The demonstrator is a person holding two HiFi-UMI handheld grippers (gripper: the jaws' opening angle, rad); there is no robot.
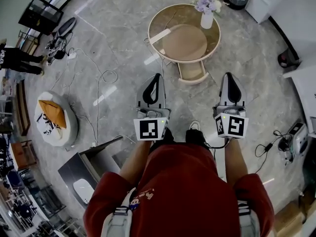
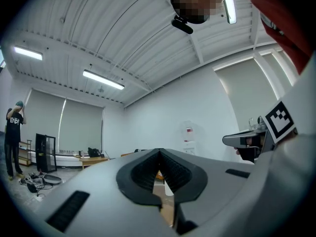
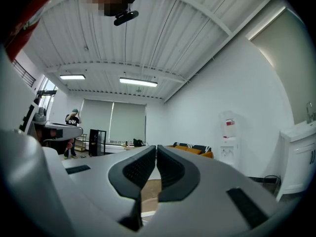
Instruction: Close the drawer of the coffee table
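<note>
The drawer (image 1: 191,72) stands pulled out of the round coffee table (image 1: 183,42), toward the person. The left hand-held gripper (image 1: 157,79) and right hand-held gripper (image 1: 229,78) hang near it without touching, all 4 jaws together, nothing between them

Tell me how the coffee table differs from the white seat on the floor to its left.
The coffee table is tan; the seat is white with black print. The table carries a vase of flowers; the seat, an orange cushion. The table has a drawer pulled out; the seat shows none. Both are round.
</note>
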